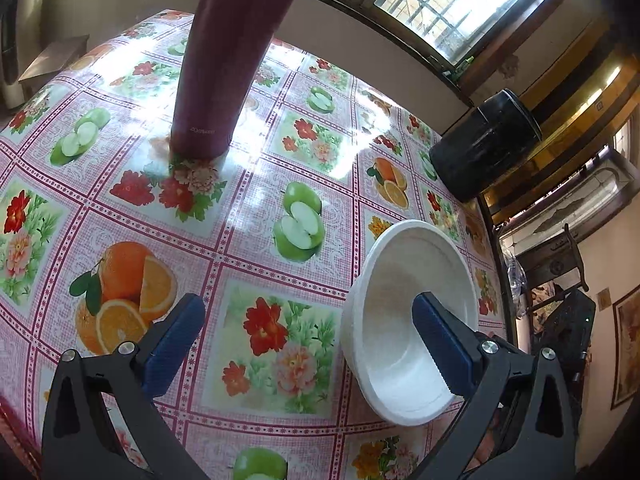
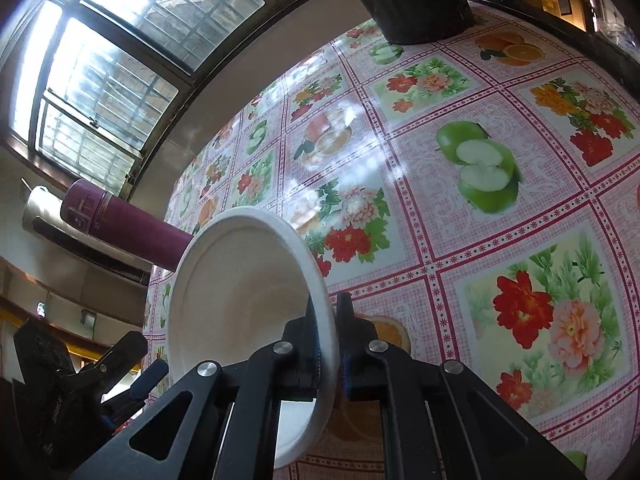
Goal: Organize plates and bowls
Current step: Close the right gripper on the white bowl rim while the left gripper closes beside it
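A white foam bowl (image 1: 396,280) rests on the fruit-and-flower tablecloth (image 1: 256,264) at the right of the left wrist view. My left gripper (image 1: 308,320) is open; its right finger (image 1: 440,340) reaches into the bowl, its left finger (image 1: 176,340) stands over the cloth. In the right wrist view my right gripper (image 2: 326,332) is shut on the rim of a white foam plate (image 2: 240,280), held tilted on edge above the table. The left gripper also shows at the lower left of that view (image 2: 132,368).
A tall maroon flask (image 1: 224,60) stands at the middle back of the table and shows in the right wrist view (image 2: 124,224). A black cylindrical container (image 1: 484,144) stands at the far right edge, near the window wall. A chair (image 1: 556,264) is beyond the table's right side.
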A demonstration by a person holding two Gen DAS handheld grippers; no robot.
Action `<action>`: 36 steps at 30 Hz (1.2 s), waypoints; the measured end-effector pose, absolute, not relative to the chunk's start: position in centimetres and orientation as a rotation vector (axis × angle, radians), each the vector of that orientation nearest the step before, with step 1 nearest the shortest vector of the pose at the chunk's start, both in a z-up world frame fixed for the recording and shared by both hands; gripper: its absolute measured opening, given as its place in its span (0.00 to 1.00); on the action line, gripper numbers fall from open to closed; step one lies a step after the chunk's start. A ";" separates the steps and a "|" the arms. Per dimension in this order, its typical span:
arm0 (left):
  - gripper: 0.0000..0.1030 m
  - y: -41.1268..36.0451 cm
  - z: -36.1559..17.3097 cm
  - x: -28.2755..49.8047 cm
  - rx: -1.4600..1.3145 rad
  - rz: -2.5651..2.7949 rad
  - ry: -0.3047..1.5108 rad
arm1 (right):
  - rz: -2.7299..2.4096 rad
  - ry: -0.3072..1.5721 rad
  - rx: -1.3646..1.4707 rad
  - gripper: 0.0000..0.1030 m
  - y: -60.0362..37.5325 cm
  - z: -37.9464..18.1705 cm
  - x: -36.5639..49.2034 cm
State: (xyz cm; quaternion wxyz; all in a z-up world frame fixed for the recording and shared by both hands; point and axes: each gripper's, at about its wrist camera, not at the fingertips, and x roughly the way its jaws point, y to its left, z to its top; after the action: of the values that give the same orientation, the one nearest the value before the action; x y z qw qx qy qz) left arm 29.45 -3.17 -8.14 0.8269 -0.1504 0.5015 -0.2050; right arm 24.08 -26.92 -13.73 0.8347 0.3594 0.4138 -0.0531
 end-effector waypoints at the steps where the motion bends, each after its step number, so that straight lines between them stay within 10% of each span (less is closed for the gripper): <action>1: 1.00 -3.5 -8.2 29.4 -0.317 -0.442 1.075 | -0.109 0.880 0.758 0.07 -26.8 -13.7 23.8; 20: 1.00 -6.0 -11.0 29.5 -0.342 -0.430 1.198 | -0.078 0.975 0.823 0.11 -27.2 -16.1 24.8; 36: 0.26 -7.0 -9.6 27.7 -0.284 -0.507 1.128 | -0.068 0.995 0.857 0.13 -27.3 -16.9 25.0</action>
State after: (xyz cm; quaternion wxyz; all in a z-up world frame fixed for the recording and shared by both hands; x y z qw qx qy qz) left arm 27.73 -7.01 -9.63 0.8055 -0.1326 0.5268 -0.2368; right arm 24.96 -27.32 -16.91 0.7915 0.3985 0.4623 -0.0316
